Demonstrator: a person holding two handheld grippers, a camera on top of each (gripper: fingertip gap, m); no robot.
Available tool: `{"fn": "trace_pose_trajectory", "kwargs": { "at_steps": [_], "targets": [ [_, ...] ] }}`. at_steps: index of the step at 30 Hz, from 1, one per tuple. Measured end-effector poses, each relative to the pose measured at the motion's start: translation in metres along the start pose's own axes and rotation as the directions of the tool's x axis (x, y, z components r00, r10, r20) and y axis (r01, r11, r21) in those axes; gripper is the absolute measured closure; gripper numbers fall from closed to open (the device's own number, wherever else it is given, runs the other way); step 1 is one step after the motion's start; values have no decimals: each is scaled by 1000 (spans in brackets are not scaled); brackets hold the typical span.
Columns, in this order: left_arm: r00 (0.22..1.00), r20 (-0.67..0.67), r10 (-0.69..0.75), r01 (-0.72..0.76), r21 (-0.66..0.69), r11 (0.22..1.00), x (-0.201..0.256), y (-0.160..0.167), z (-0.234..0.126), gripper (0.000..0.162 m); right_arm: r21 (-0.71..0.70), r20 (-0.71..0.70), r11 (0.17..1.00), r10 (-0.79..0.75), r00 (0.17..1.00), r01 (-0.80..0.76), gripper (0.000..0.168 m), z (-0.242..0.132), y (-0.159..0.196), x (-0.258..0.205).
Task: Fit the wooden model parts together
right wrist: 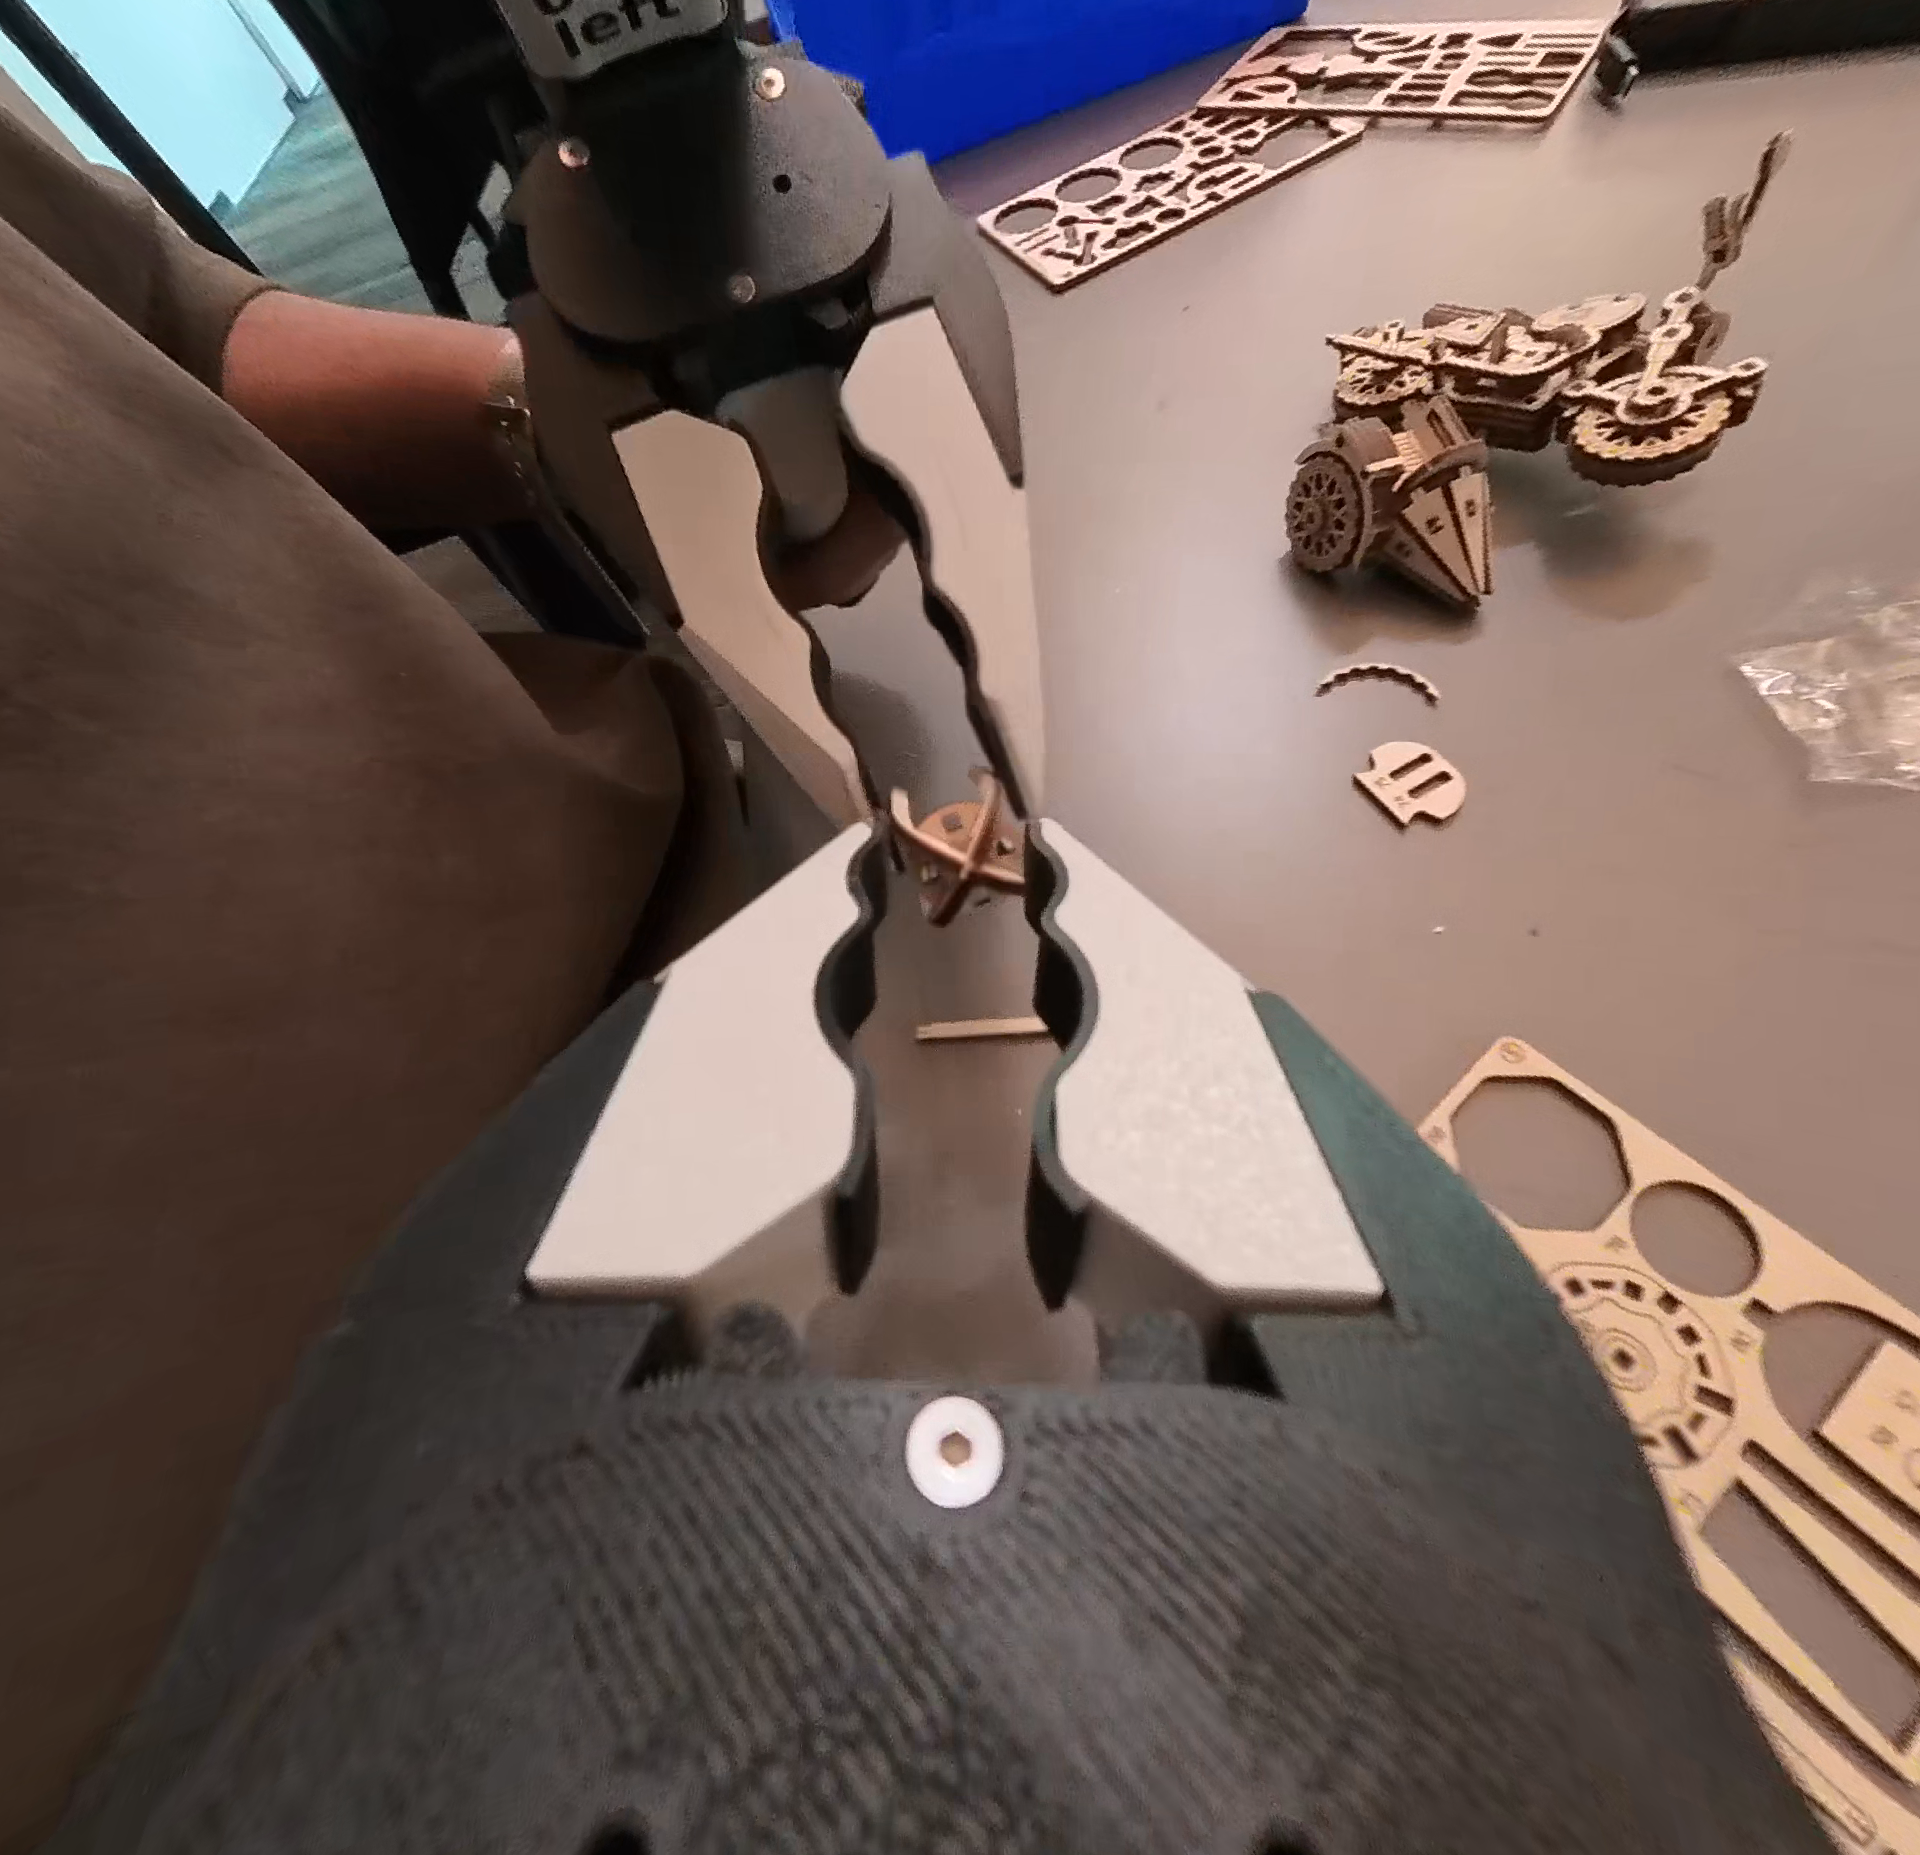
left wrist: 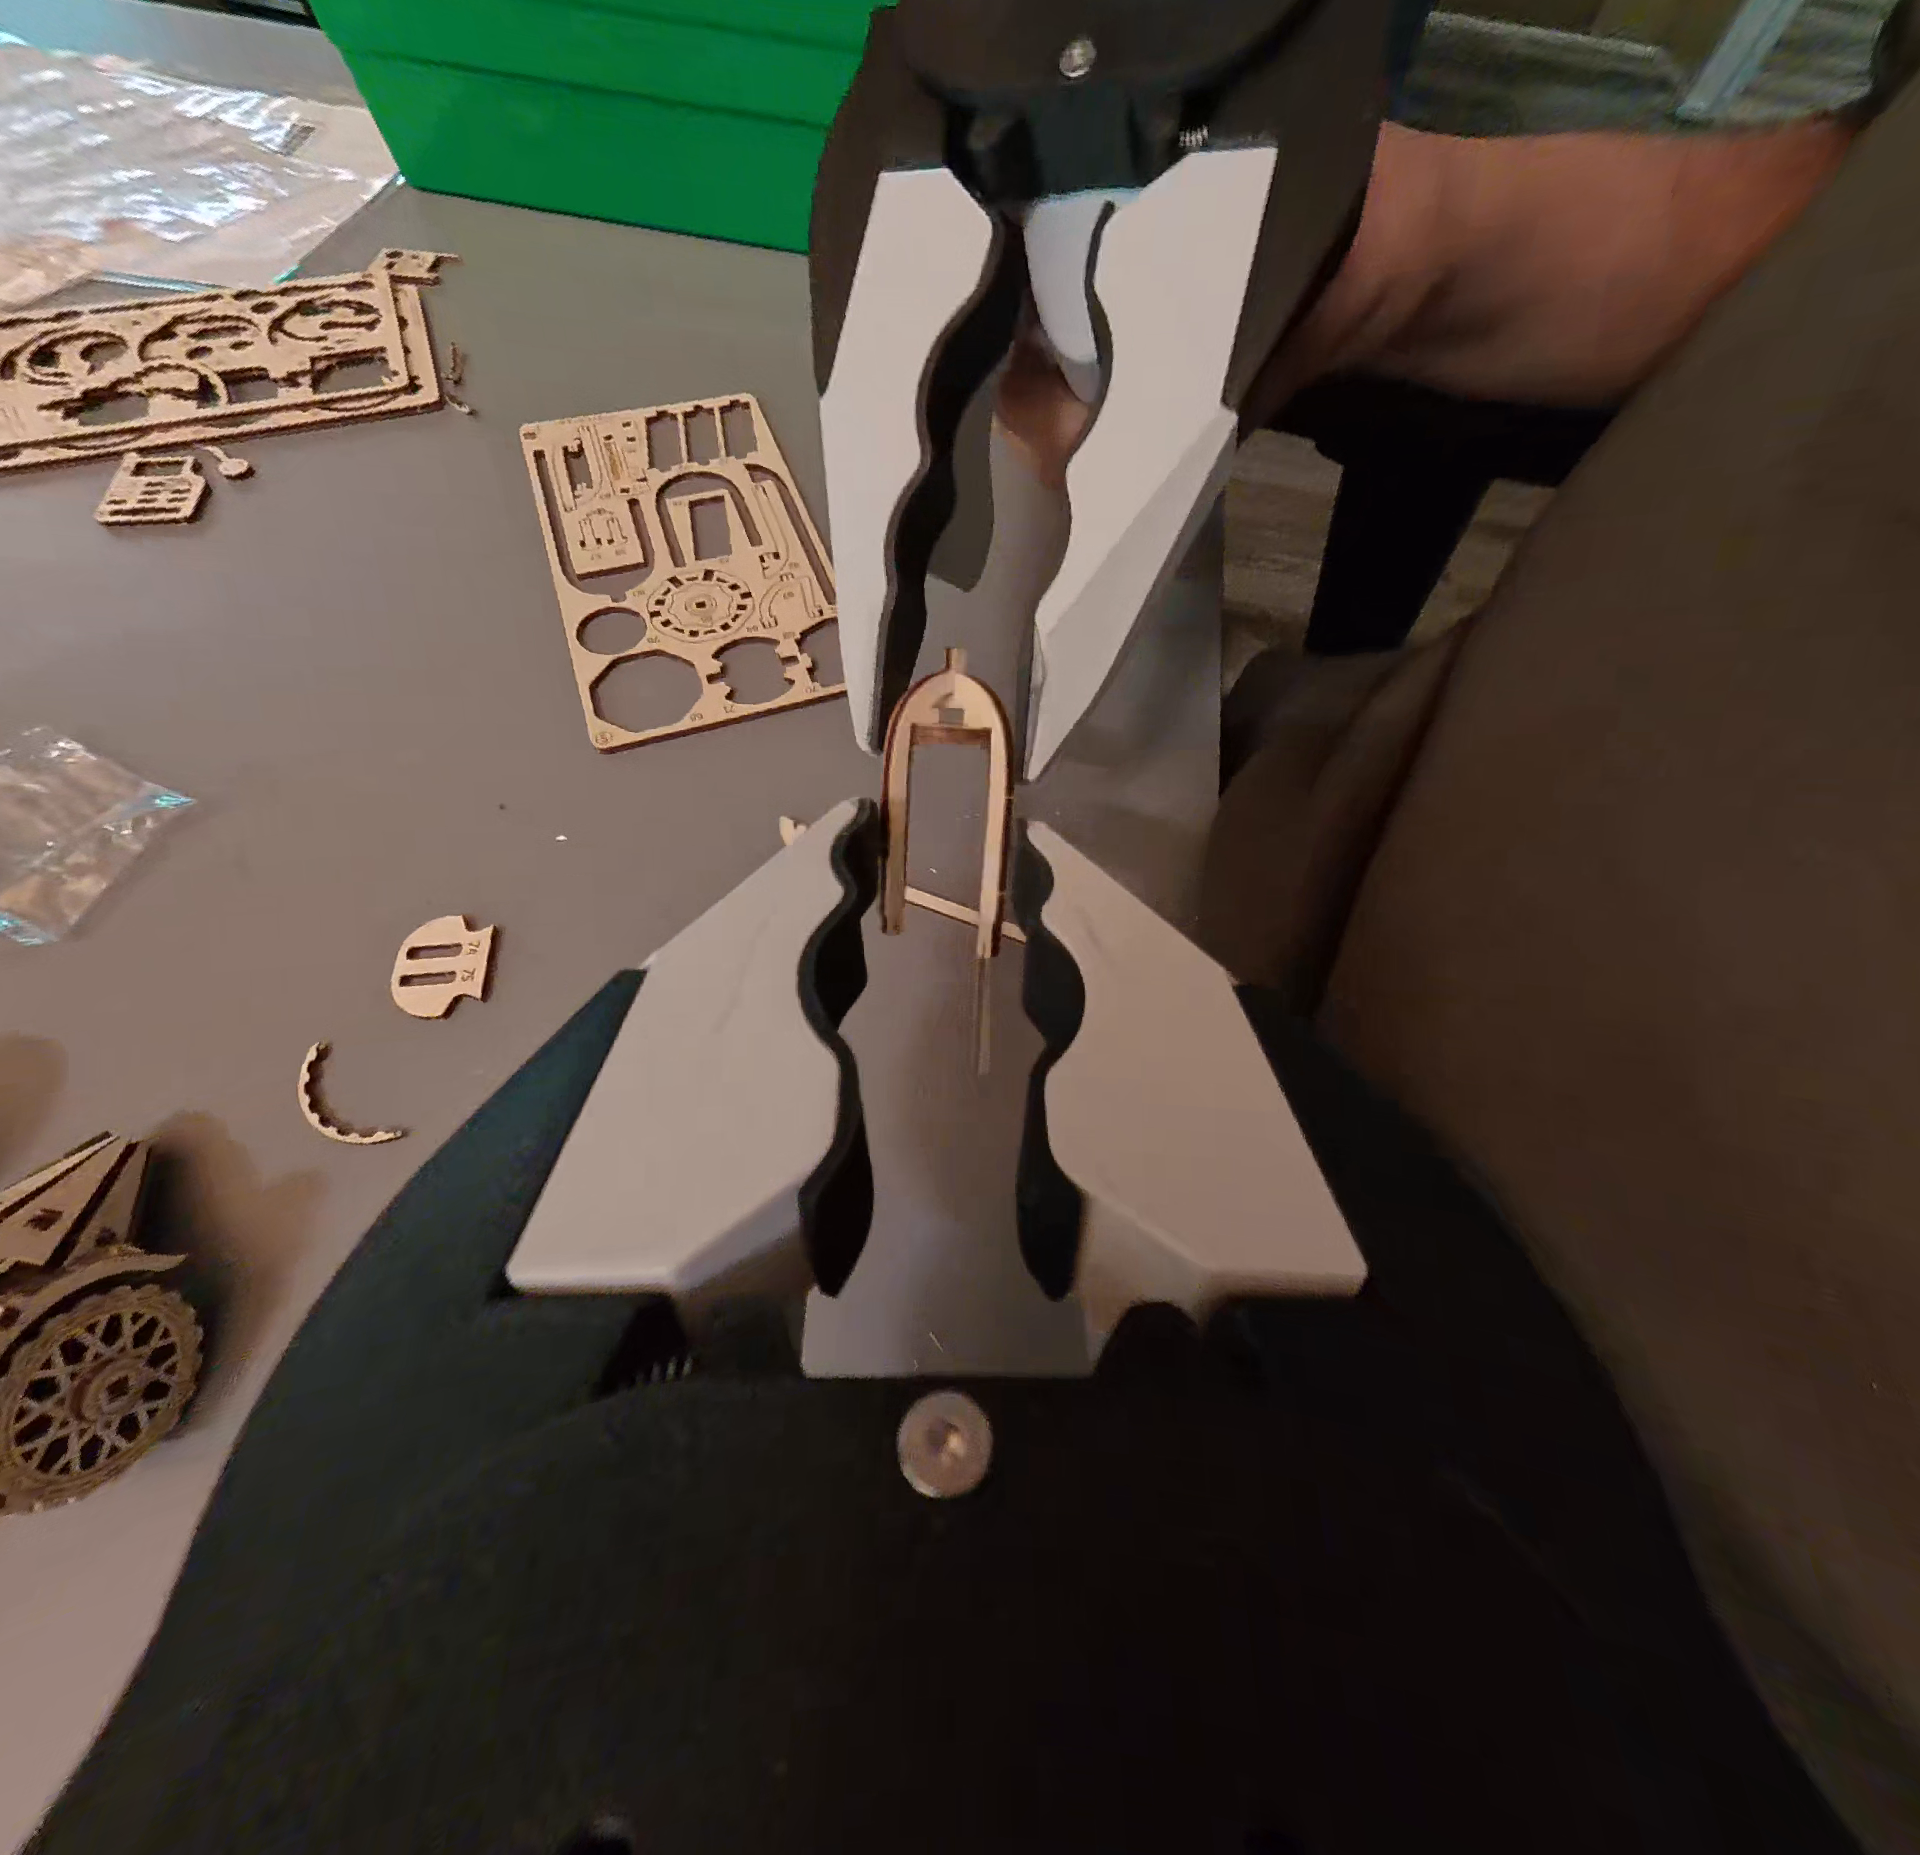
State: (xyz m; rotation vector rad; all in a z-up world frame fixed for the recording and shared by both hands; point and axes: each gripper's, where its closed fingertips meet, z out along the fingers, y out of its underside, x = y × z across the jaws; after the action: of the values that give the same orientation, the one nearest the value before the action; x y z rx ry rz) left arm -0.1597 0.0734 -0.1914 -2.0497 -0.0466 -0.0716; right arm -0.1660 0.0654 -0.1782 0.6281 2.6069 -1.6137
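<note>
A small arched wooden part (left wrist: 945,756) is held in the air between the two grippers, which meet tip to tip. My left gripper (left wrist: 948,837) is shut on its lower legs. My right gripper (left wrist: 956,745) comes in from the top of the left wrist view, its tips closed around the arch's rounded top. In the right wrist view the part (right wrist: 951,860) shows end-on as a crossed shape between my right gripper's tips (right wrist: 958,855), with the left gripper (right wrist: 948,806) just behind it. A thin wooden stick (right wrist: 982,1028) shows between the right fingers.
The grey table (left wrist: 312,662) holds punched wooden sheets (left wrist: 686,569) (right wrist: 1174,195), loose small parts (left wrist: 442,969) (right wrist: 1408,787), a partly built wheeled model (right wrist: 1538,392) and plastic bags (left wrist: 73,829). Green bins (left wrist: 623,70) and a blue bin (right wrist: 1018,18) stand at the back. A person's brown-clothed body (right wrist: 260,766) is close beside the grippers. My left and right fingertips are right by each other. My left tips are roughly 7 cm from the thin wooden stick (right wrist: 982,1028).
</note>
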Motion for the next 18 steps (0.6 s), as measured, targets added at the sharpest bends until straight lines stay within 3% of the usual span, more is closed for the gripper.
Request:
{"fn": "trace_pose_trajectory", "kwargs": {
  "at_steps": [6,11,14,18],
  "targets": [
    [1000,-1,-6,6,16,1000,-2,-2,-1,140,25,-5,1000,-7,1000,7,142,-3,-5,1],
    [998,48,-28,24,79,997,-16,-10,-13,140,179,-92,983,45,995,-28,118,-25,-26,23],
    [994,83,-71,57,155,986,-28,-19,-26,140,258,-204,966,55,977,0,116,-42,-33,45],
    [979,201,-44,9,168,986,-42,-21,-40,140,170,-497,960,-112,861,223,105,-51,-33,72]
  ]
}}
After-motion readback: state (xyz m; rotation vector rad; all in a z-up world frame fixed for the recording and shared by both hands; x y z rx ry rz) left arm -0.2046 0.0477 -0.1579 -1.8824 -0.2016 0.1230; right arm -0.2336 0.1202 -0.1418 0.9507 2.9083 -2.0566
